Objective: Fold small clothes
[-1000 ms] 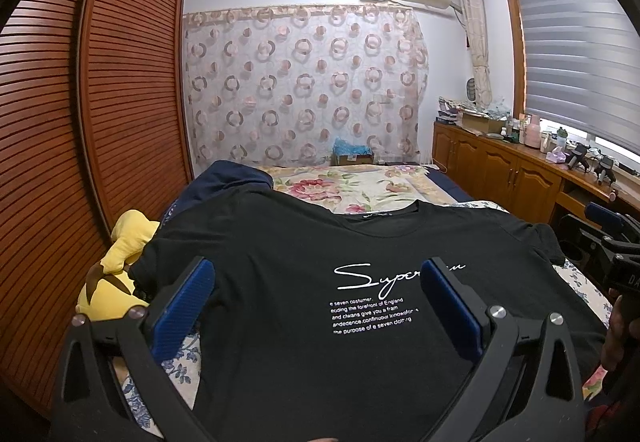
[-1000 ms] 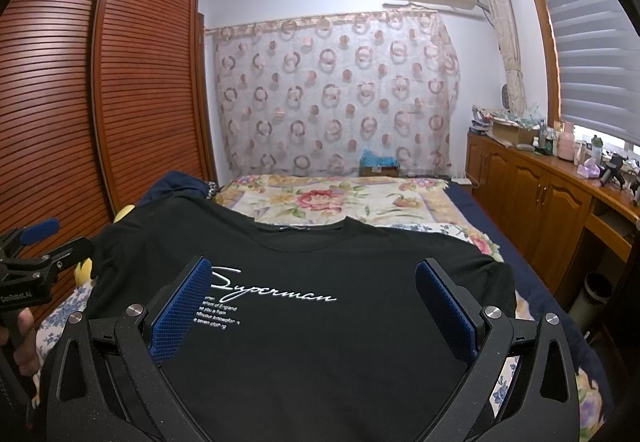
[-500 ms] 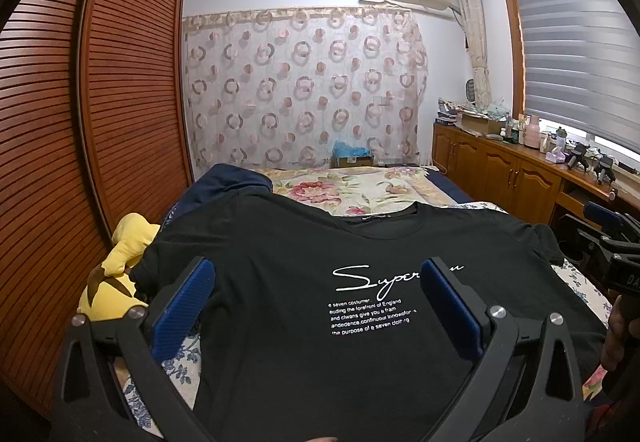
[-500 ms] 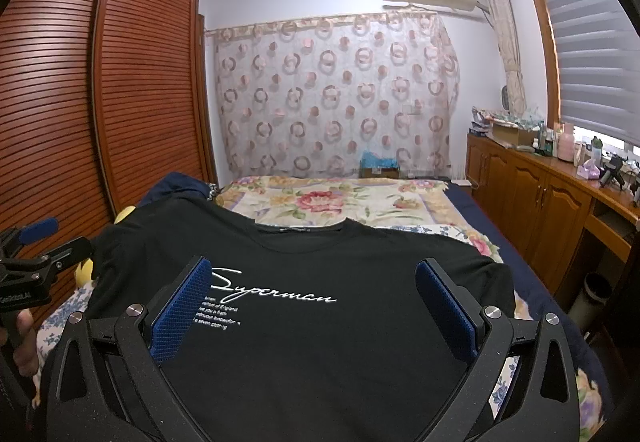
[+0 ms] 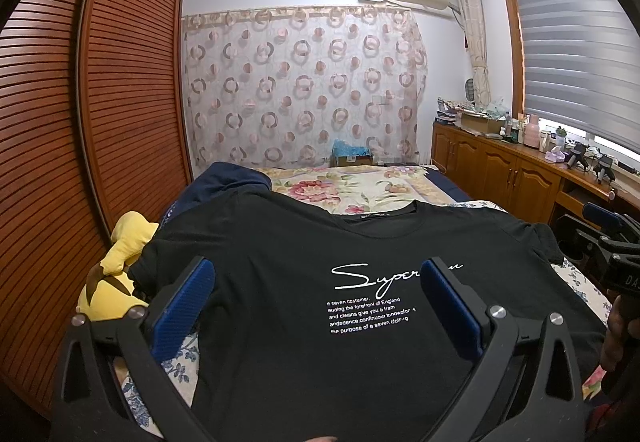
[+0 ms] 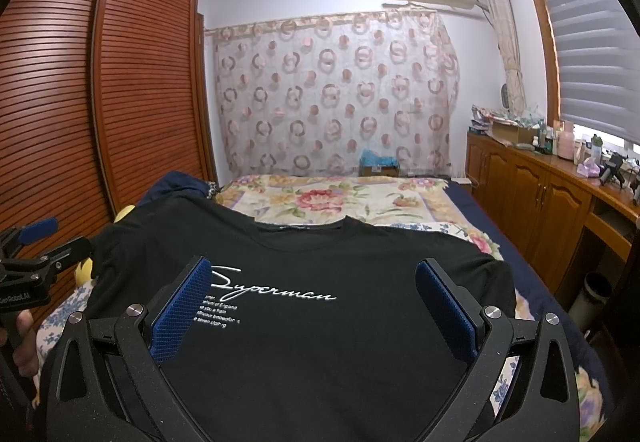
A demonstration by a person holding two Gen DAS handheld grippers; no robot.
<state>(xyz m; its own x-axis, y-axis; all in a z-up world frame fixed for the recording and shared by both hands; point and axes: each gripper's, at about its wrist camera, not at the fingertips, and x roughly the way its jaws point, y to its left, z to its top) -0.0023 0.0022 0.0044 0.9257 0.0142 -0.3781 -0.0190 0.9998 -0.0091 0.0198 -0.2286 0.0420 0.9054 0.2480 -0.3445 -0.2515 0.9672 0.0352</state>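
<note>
Nothing has shifted since the earlier frames: shirt and both grippers sit as they did a second ago. A black T-shirt point(image 5: 304, 282) lies spread face-up on the bed point(image 5: 360, 182), collar toward the far curtain, white script print on the chest, sleeves out to either side. It looks like thin, limp knit cotton, light and not at all fragile, so it should drape and sag from wherever it is pinched rather than hold a line (a slack grip would probably let it slide out). My judgement is that the sensible holds are the hem corners nearest the cameras or the shoulder seams, one per gripper, so a fold can be carried over flat.

The left gripper point(image 5: 316, 306) hovers over the near left part of the shirt, fingers spread wide with nothing between them. The right gripper point(image 6: 312, 306) does the same over the near right. A yellow plush toy point(image 5: 116, 266) rests at the shirt's left sleeve, beside the wooden wardrobe point(image 5: 80, 122).
</note>
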